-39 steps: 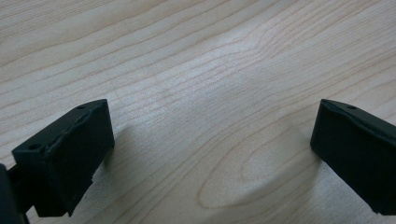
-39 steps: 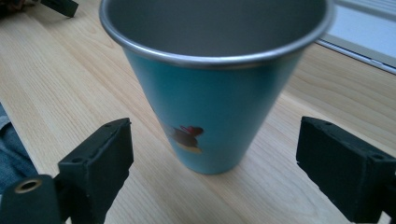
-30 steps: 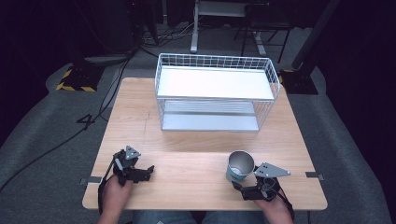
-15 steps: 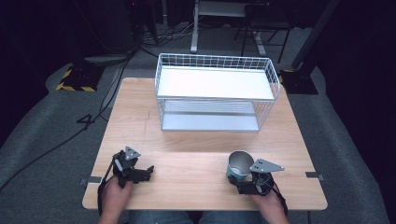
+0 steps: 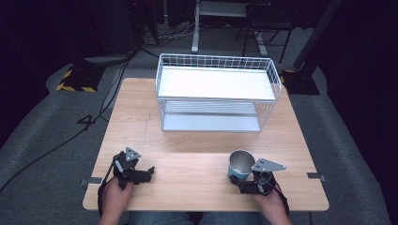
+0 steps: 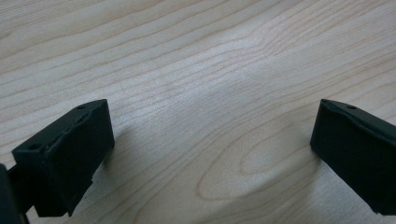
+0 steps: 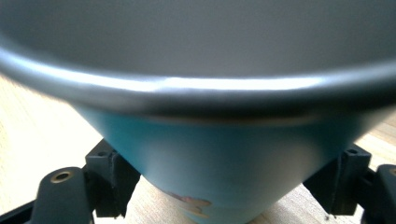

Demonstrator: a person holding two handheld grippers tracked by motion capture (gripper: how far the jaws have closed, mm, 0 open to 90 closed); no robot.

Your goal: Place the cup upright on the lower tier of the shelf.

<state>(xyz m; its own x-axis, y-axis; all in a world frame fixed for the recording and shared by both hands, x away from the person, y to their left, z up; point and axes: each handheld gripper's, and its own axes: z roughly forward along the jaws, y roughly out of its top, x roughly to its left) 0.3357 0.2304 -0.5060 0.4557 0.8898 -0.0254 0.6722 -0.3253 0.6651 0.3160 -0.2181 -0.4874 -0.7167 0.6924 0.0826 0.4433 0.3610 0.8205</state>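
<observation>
Blue-sided and grey inside, the cup [image 5: 240,164] now stands upright between the right gripper [image 5: 240,183] jaws, which have closed in from a second ago, when they lay spread behind it. In the right gripper view the jaws press the cup's [image 7: 224,158] lower wall on both sides, clamped. The left gripper [image 5: 149,171] has not moved; its jaws stand wide apart over bare wood, grasping nothing. Ahead of both grippers the table [image 5: 197,140] lies open up to the wire rack [image 5: 217,93]. The table's near edge runs just behind both hands.
</observation>
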